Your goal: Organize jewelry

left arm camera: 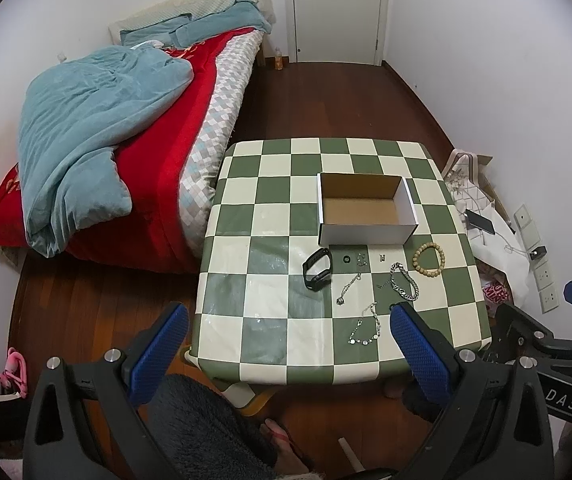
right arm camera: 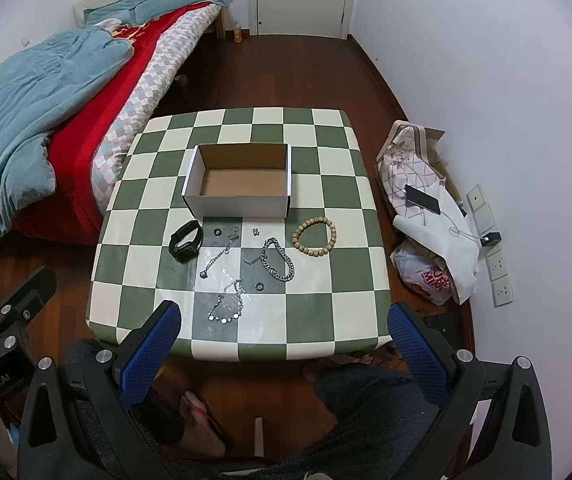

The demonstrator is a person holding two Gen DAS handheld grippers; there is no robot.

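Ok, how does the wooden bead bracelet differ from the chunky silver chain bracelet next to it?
The wooden bead bracelet is tan and made of round beads; the silver chain bracelet is shiny metal links. The bead bracelet lies as an open, nearly round ring, while the chain bracelet lies in a narrower, irregular loop with a loose tail. The bead bracelet sits farther right. Both lie flat on the checkered table, in front of the open cardboard box.

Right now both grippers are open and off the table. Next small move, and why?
Probably lower the right gripper toward the wooden bead bracelet on the checkered green-and-cream table. Its jaws stand open and hold nothing, the open cardboard box holds nothing yet, and the bracelet lies apart from the tangled silver chains, on the right side, so it looks easiest to take first.
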